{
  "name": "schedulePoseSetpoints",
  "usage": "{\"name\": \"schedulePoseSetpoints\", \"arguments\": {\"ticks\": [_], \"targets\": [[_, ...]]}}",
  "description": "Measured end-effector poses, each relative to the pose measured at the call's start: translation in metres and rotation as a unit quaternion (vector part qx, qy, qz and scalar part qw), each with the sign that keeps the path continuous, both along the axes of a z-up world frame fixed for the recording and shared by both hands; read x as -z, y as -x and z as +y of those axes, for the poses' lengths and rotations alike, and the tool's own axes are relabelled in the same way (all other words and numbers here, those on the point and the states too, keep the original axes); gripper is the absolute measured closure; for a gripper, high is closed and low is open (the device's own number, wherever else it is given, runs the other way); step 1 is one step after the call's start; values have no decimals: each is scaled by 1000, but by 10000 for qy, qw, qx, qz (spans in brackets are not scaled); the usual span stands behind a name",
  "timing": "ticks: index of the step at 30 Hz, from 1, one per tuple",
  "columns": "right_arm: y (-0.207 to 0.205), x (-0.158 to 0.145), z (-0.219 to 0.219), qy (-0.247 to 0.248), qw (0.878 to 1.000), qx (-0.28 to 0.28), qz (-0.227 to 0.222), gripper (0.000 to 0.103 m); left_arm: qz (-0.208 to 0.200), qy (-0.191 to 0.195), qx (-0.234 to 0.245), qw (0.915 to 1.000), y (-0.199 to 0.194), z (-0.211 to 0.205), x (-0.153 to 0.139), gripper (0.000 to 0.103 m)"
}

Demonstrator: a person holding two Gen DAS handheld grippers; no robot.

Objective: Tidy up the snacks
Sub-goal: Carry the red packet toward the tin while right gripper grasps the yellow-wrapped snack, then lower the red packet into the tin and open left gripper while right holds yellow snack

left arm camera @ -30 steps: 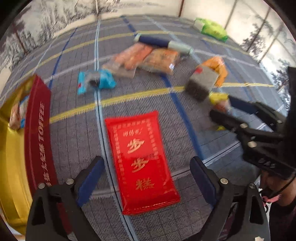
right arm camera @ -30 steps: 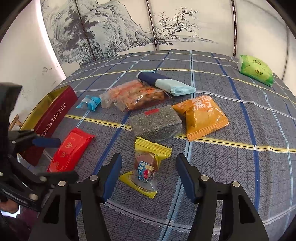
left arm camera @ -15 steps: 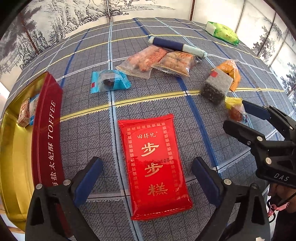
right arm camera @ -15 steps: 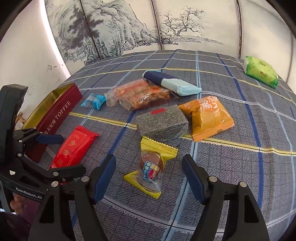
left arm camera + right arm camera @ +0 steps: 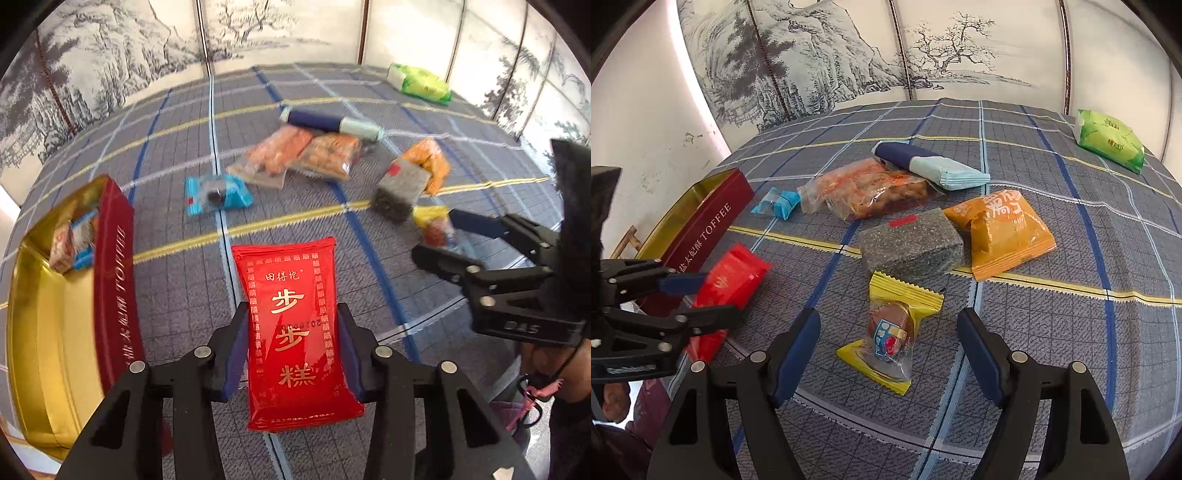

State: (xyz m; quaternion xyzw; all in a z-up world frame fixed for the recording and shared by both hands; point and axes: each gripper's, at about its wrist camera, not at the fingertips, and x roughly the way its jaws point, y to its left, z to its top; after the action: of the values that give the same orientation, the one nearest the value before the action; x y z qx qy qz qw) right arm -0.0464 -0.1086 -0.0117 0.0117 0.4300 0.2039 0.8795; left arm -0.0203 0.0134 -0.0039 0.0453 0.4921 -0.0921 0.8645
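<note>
Since a moment ago the left claw [image 5: 291,349] has gone from standing wide on either side of the red snack packet [image 5: 295,328] to closing in on it; its blue pads now press the packet's two long edges, and the packet's far end sits lifted off the plaid tabletop [image 5: 1052,332] in the right wrist view. The jaws are closing at this moment with the packet between them.

The right claw [image 5: 888,354] is opening, its jaws wide apart and holding nothing. The yellow-wrapped candy [image 5: 892,328] lies flat on the cloth between them, touching neither pad.

The red and gold toffee tin [image 5: 48,332] stands open just left of the red packet, with a few small wrapped snacks in its far corner. Beyond the candy lie a grey sesame block [image 5: 910,247], an orange packet [image 5: 1001,229], two clear bags of orange crackers [image 5: 868,192], a small blue candy [image 5: 779,201] and a navy and pale blue packet [image 5: 927,166]. A green packet [image 5: 1110,138] lies well apart at the far right edge.
</note>
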Motion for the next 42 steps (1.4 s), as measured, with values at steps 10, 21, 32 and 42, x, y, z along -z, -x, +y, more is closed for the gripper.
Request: {"name": "schedulePoseSetpoints", "arguments": {"ticks": [10, 21, 32, 42], "targets": [[4, 2, 2, 310, 9993, 141, -146, 35, -440, 419, -296, 9977, 15, 32, -42, 63], [6, 1, -10, 512, 9974, 441, -259, 73, -909, 248, -821, 9922, 19, 84, -62, 62], [11, 1, -4, 606, 9960, 567, -333, 77, -953, 188, -1347, 9861, 20, 143, -58, 62], [20, -13, -2, 487, 9963, 569, -430, 78, -924, 128, -1563, 9833, 15, 171, -50, 62]]}}
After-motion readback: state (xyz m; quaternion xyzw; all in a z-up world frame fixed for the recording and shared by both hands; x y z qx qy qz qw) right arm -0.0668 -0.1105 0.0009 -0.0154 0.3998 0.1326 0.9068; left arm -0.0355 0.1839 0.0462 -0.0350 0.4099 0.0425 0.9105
